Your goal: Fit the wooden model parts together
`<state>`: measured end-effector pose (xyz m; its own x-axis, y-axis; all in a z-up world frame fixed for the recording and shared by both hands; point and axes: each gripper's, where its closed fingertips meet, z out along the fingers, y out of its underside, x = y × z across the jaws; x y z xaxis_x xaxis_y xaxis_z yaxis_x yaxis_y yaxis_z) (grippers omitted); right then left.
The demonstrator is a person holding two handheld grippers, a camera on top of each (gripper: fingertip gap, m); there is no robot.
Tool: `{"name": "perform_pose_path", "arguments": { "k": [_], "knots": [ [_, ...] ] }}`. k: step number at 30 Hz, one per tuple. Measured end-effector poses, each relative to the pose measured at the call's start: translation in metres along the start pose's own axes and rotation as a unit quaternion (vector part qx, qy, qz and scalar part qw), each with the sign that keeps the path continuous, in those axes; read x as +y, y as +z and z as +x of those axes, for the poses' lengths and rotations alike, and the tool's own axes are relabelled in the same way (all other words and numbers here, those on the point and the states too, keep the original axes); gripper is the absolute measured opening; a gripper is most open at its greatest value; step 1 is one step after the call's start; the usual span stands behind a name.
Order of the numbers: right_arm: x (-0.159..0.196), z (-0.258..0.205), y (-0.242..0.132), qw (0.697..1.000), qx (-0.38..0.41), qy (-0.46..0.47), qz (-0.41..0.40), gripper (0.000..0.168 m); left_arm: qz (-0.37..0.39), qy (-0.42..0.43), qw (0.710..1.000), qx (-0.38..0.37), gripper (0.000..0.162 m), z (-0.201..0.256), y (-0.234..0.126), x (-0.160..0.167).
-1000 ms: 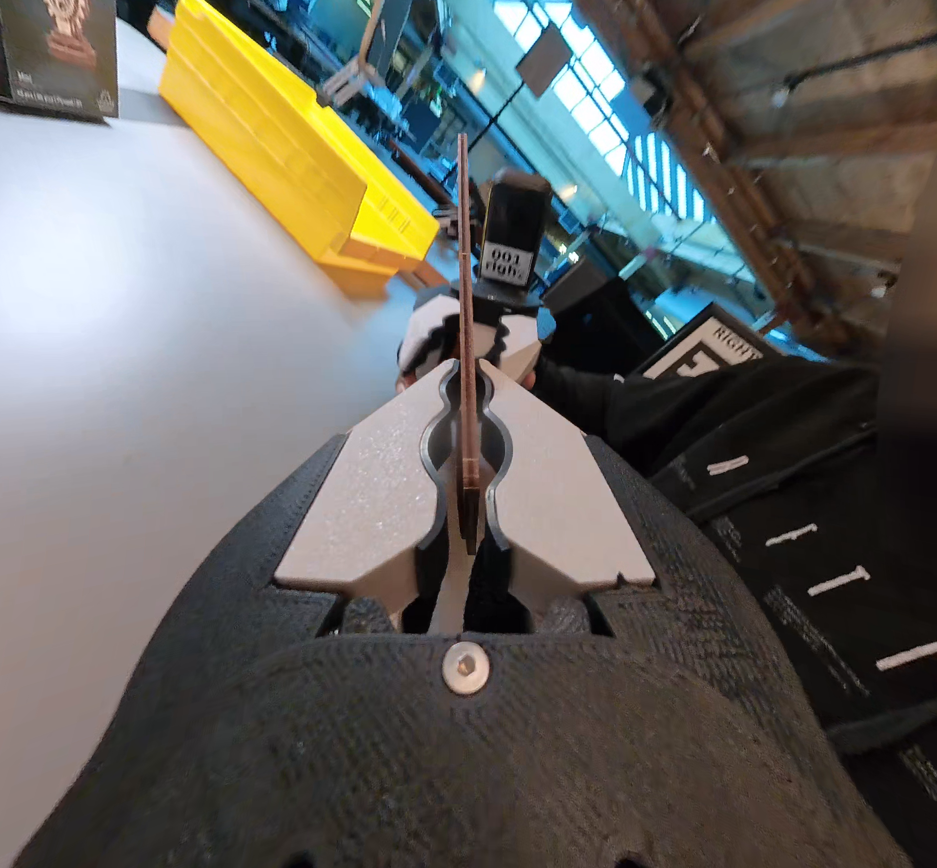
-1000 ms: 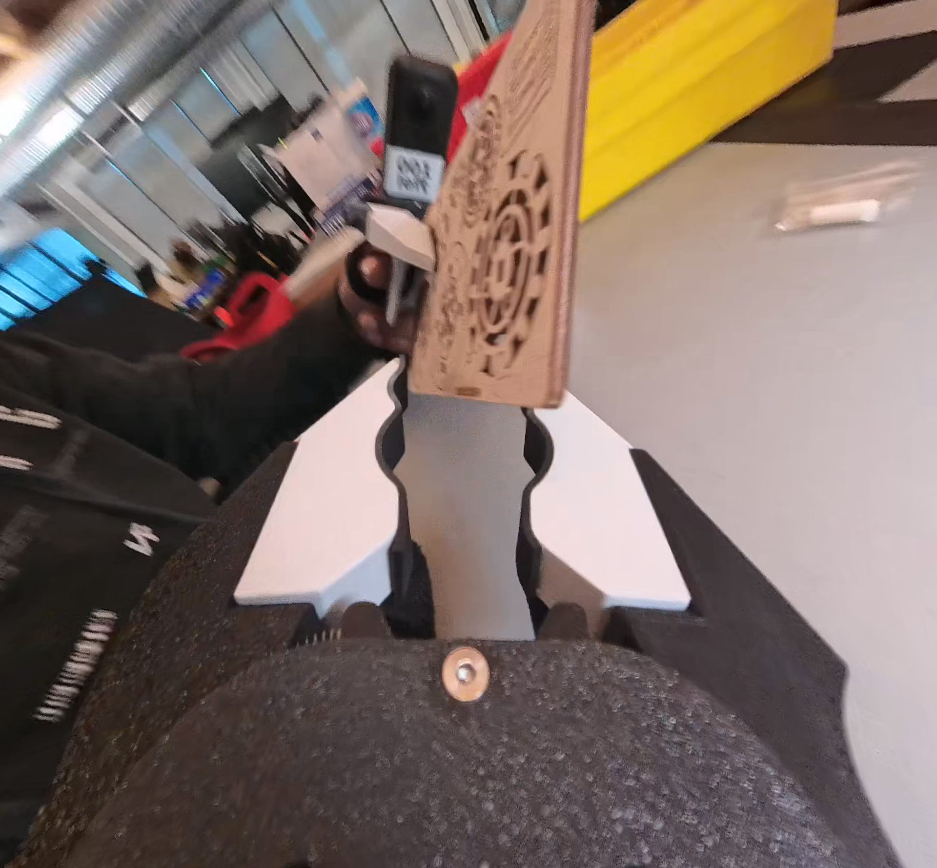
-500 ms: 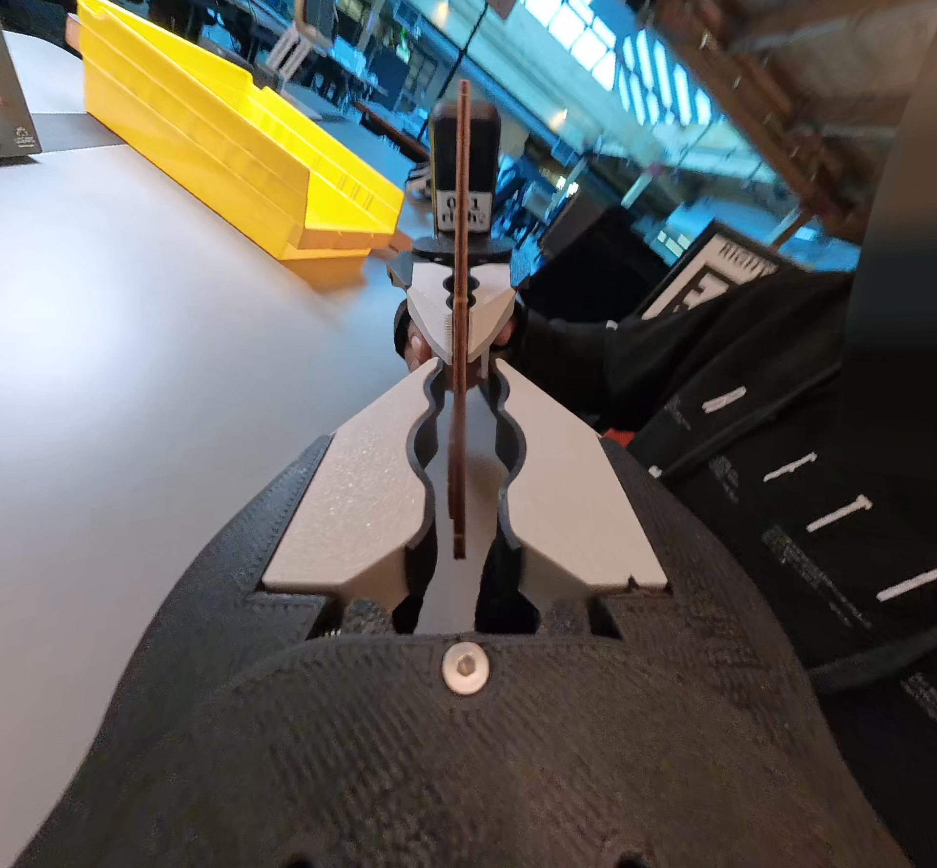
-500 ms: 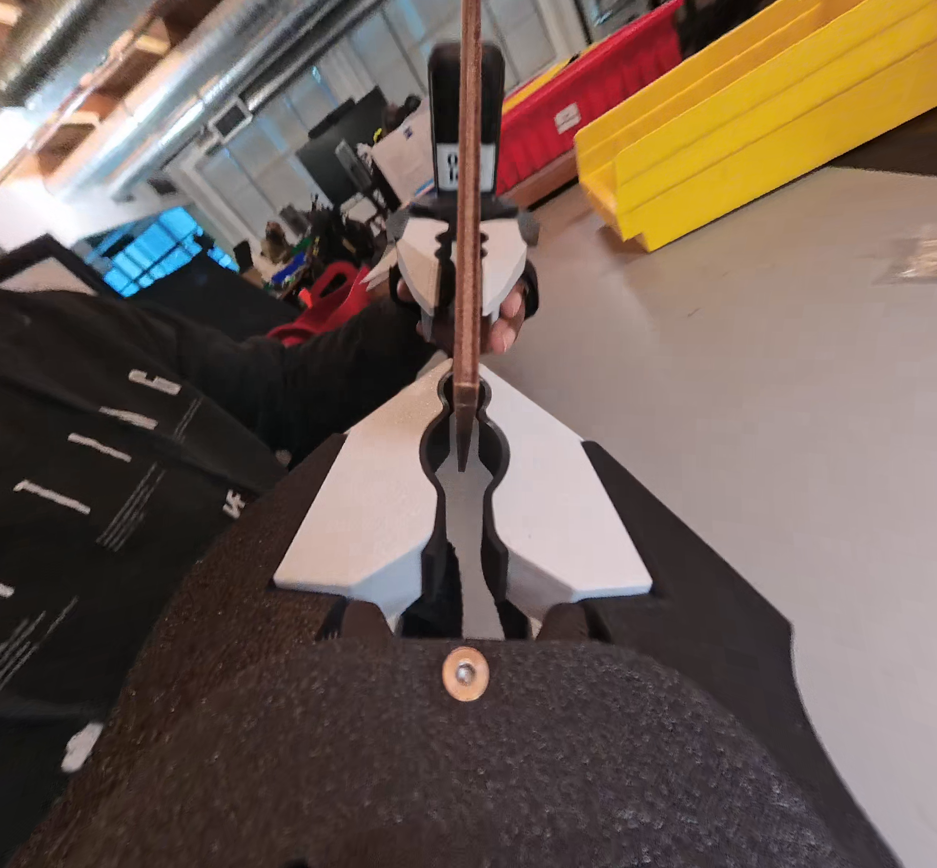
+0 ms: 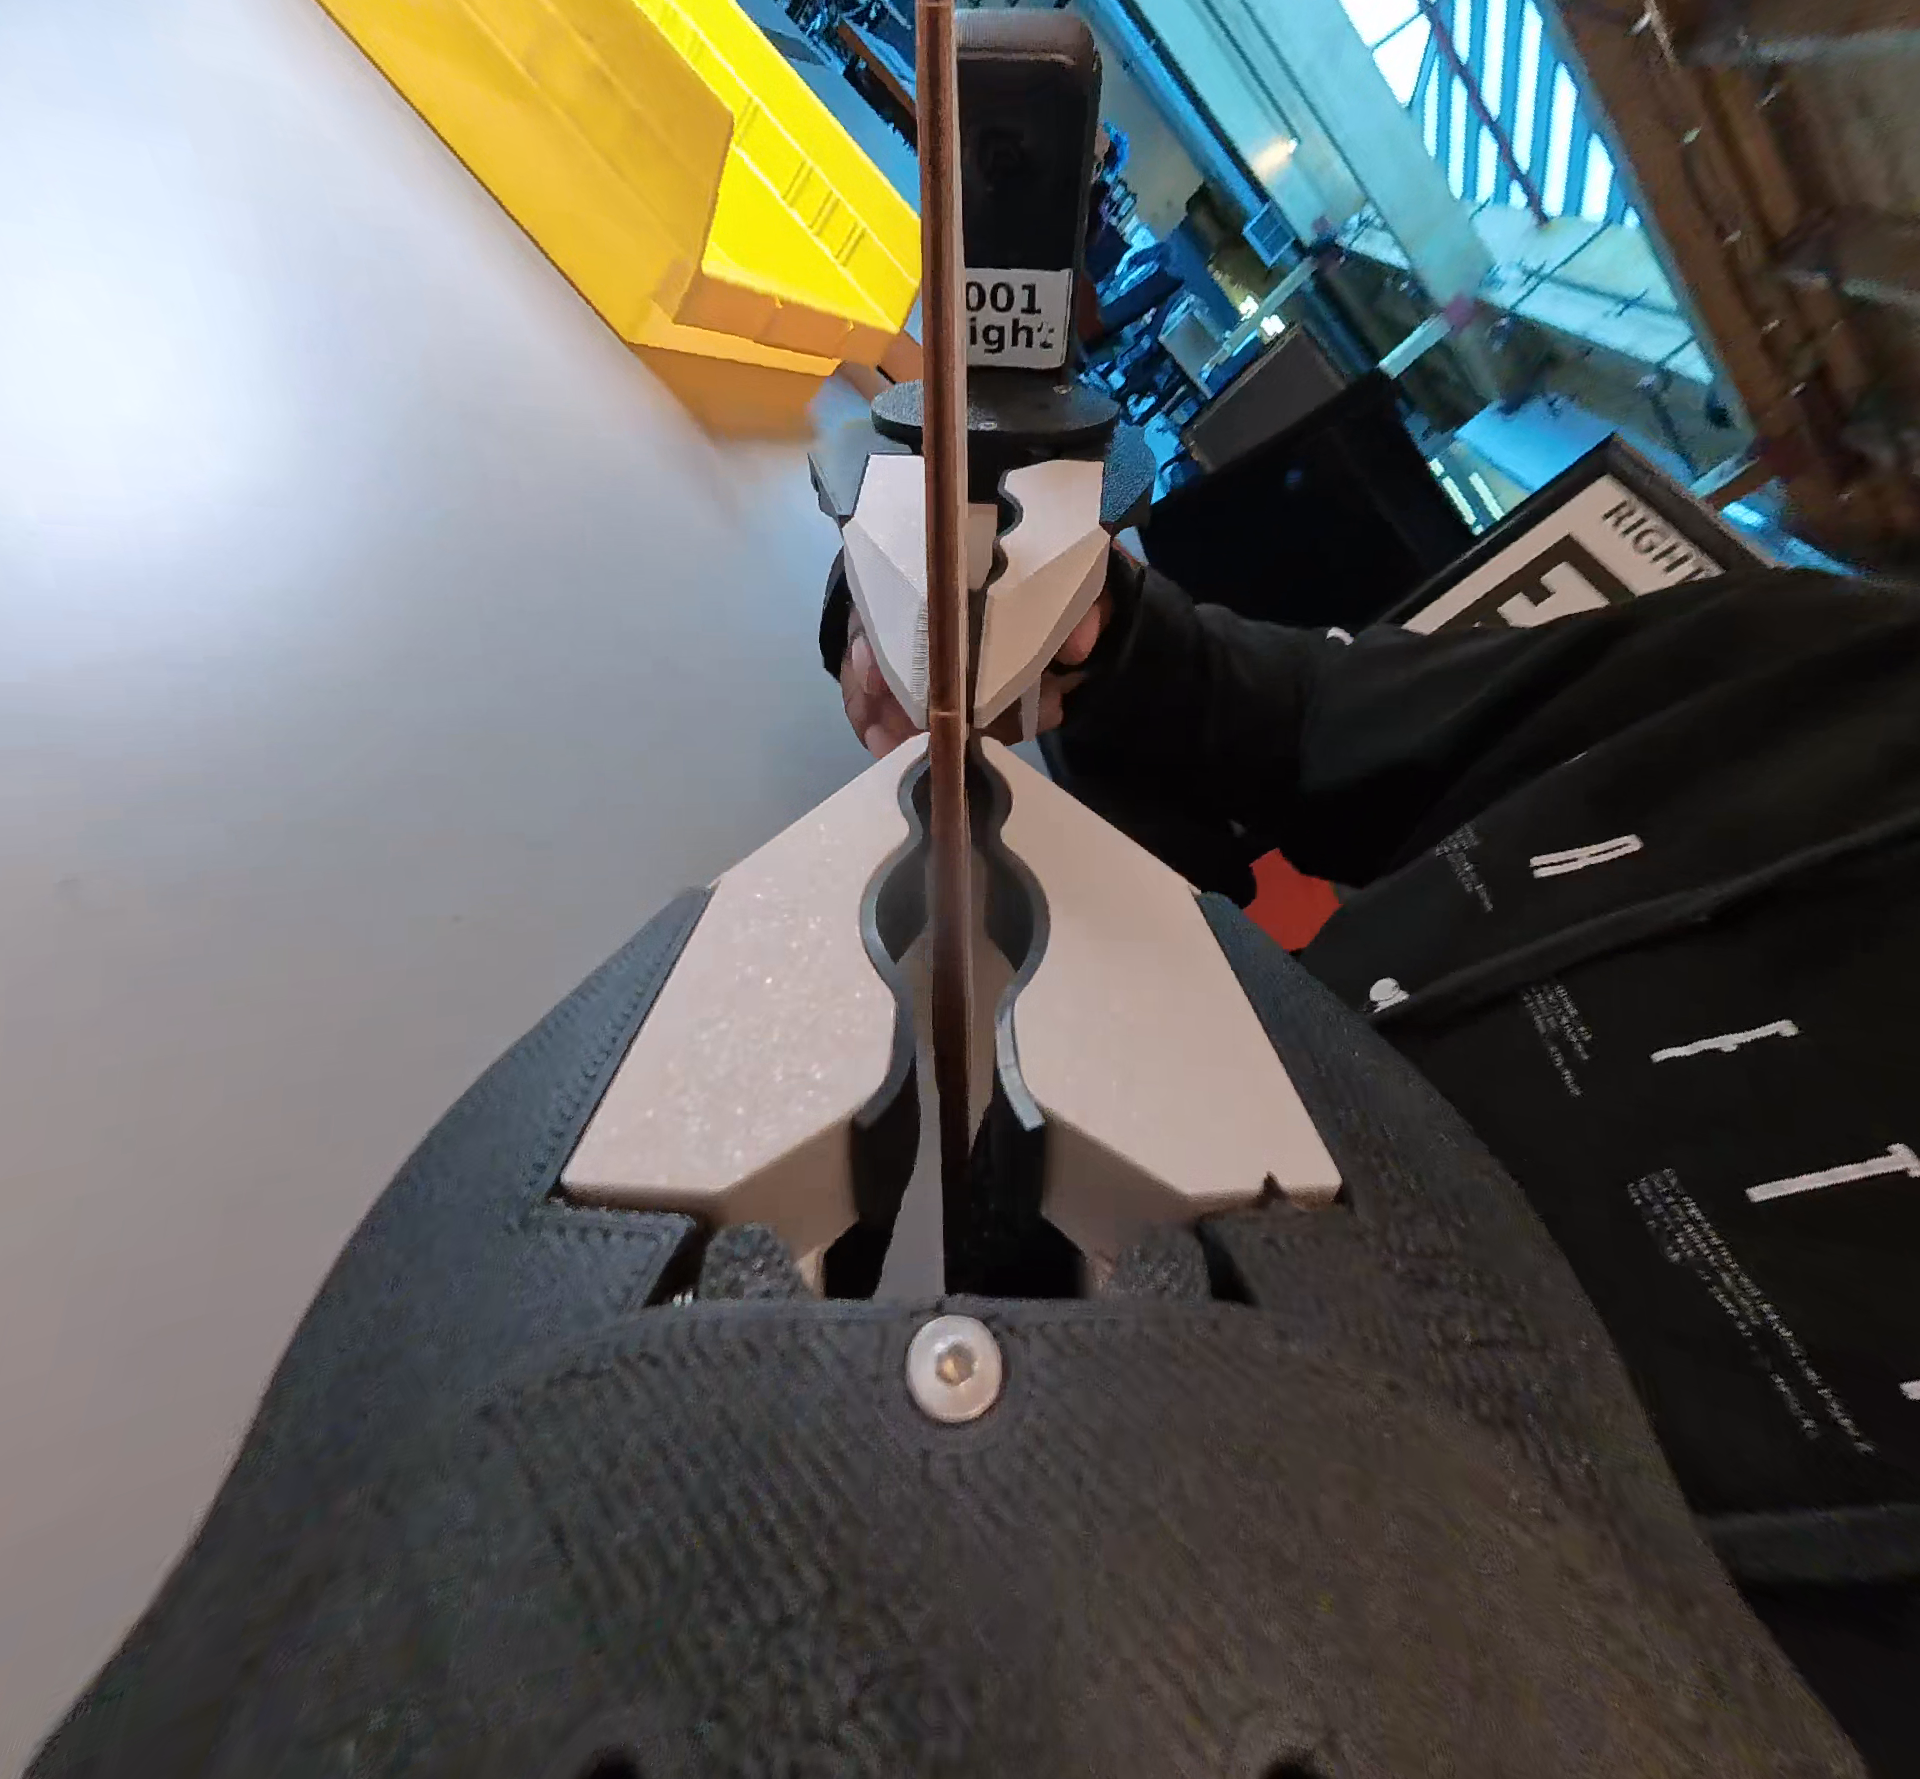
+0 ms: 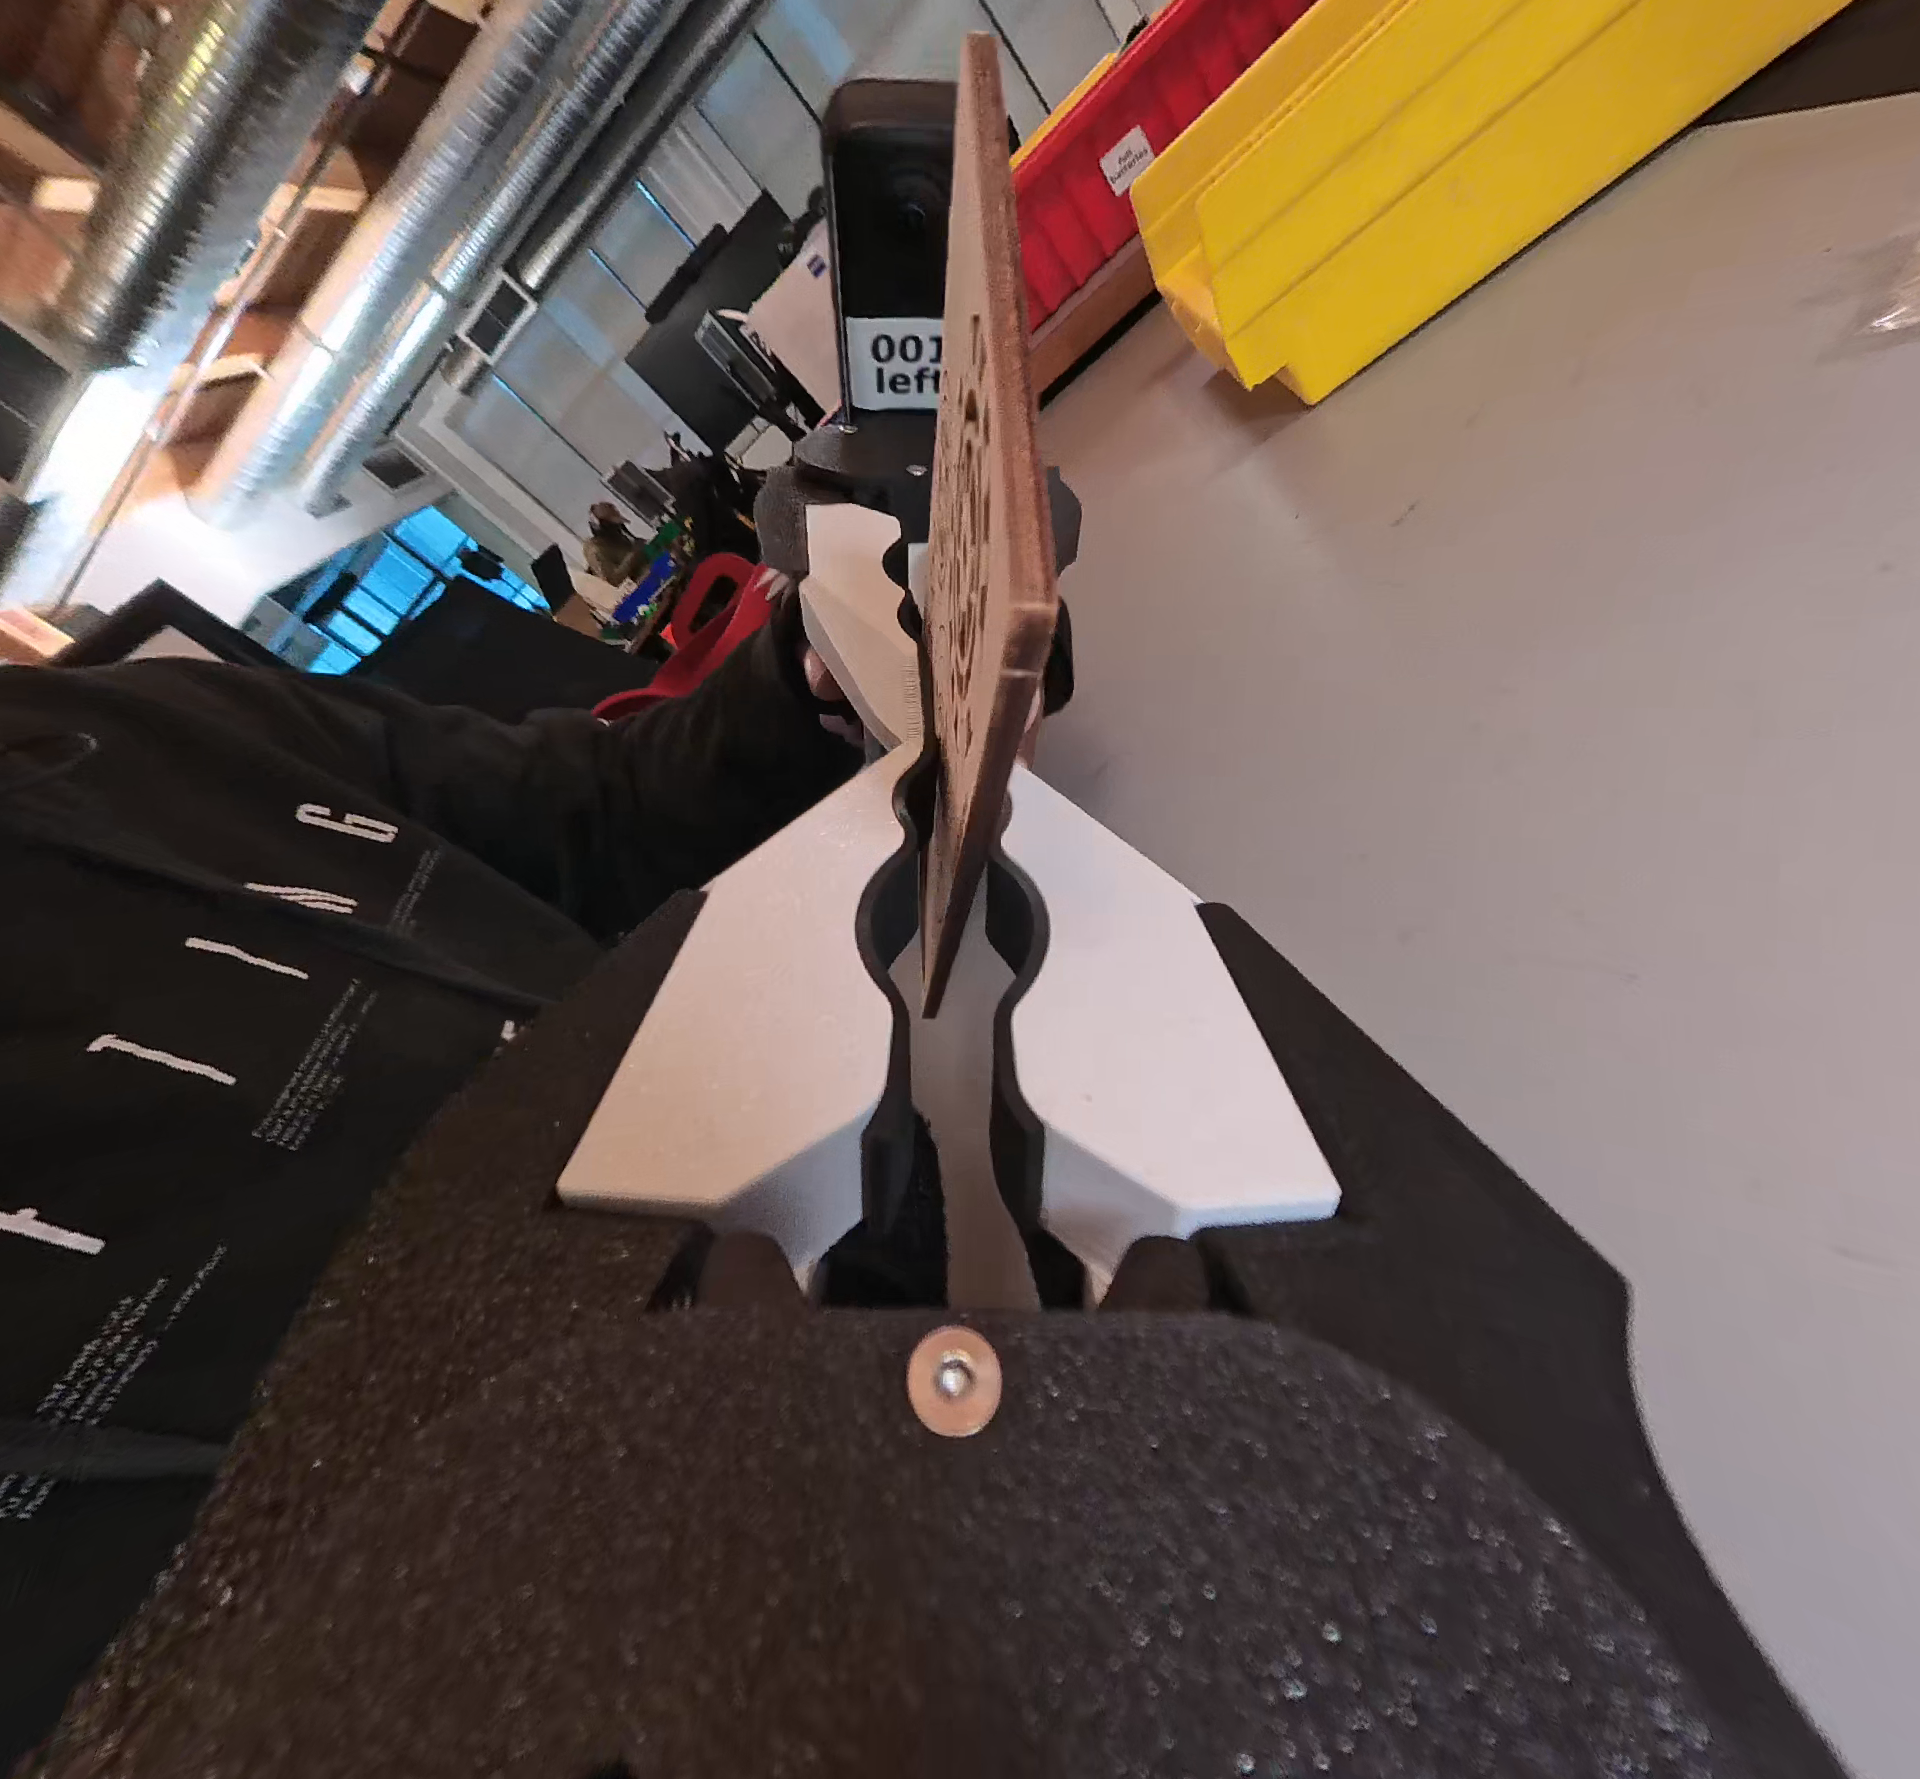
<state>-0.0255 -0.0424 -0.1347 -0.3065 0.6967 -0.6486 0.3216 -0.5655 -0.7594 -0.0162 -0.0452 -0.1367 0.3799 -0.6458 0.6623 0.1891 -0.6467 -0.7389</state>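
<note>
A thin brown wooden sheet [image 5: 940, 275] with laser-cut gear shapes is held in the air above the grey table [image 5: 312, 638]. My left gripper [image 5: 948, 753] is shut on one end; the sheet stands edge-on between its jaws and reaches deep inside. Opposite it, the right gripper's white fingers [image 5: 1039, 576] clamp the other end. In the right wrist view the sheet [image 6: 982, 482] is turned slightly and shows its cut face. My right gripper [image 6: 956, 773] is shut on its near end. The left gripper's fingers [image 6: 852, 628] show behind it.
Yellow bins [image 5: 623, 119] lie along the table's far side, also in the right wrist view [image 6: 1507, 119], with a red bin [image 6: 1081, 202] behind them. A clear plastic bag [image 6: 1891, 295] lies on the table [image 6: 1455, 846]. The person's black sleeve [image 5: 1455, 742] is close by. Both grippers' tips are close together, under 4 cm apart.
The right gripper, open a second ago, has shut on the sheet's end. The left gripper loosened half a second ago and is shut again, with the sheet deeper in it.
</note>
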Motion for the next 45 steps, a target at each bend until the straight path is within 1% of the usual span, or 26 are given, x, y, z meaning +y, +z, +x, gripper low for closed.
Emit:
{"name": "perform_pose_path", "arguments": {
  "k": [2,5,14,15,20,25,28,33,39,45],
  "knots": [
    [0.0,0.002,0.0,1.0,0.004,-0.001,0.002,0.003,0.006,-0.017,1.0,0.005,0.002,-0.001,0.0,-0.001],
    [0.0,0.007,0.001,1.0,0.022,-0.012,-0.005,0.002,0.008,-0.026,1.0,-0.008,0.002,-0.007,0.0,0.0],
    [0.004,0.017,0.0,0.997,0.067,-0.042,-0.024,0.001,0.005,-0.004,0.999,-0.039,0.003,-0.014,0.001,0.003],
    [0.004,0.016,0.0,0.997,0.065,-0.038,-0.023,0.001,0.003,0.006,0.999,-0.047,0.003,-0.015,0.001,0.004],
    [-0.002,0.005,0.001,0.998,0.05,-0.049,-0.006,0.001,0.01,0.011,1.0,-0.027,0.003,-0.005,0.0,-0.001],
    [-0.004,0.005,0.0,0.999,0.028,-0.019,0.002,0.007,0.025,-0.02,0.999,-0.004,0.002,-0.005,-0.001,-0.003],
    [-0.004,0.009,-0.002,1.0,0.026,-0.001,0.002,0.008,0.034,-0.04,0.999,0.001,0.002,-0.008,-0.004,-0.005],
    [-0.002,0.013,-0.003,0.999,0.036,0.003,-0.001,0.005,0.037,-0.046,0.998,-0.003,0.002,-0.01,-0.005,-0.005],
    [-0.004,0.018,-0.007,0.999,0.045,0.016,0.004,0.006,0.037,-0.046,0.998,-0.015,0.002,-0.013,-0.005,-0.005],
    [0.0,0.027,-0.009,0.996,0.087,-0.016,-0.021,0.007,0.029,-0.046,0.998,-0.043,0.002,-0.02,-0.003,-0.001]
  ]
}}
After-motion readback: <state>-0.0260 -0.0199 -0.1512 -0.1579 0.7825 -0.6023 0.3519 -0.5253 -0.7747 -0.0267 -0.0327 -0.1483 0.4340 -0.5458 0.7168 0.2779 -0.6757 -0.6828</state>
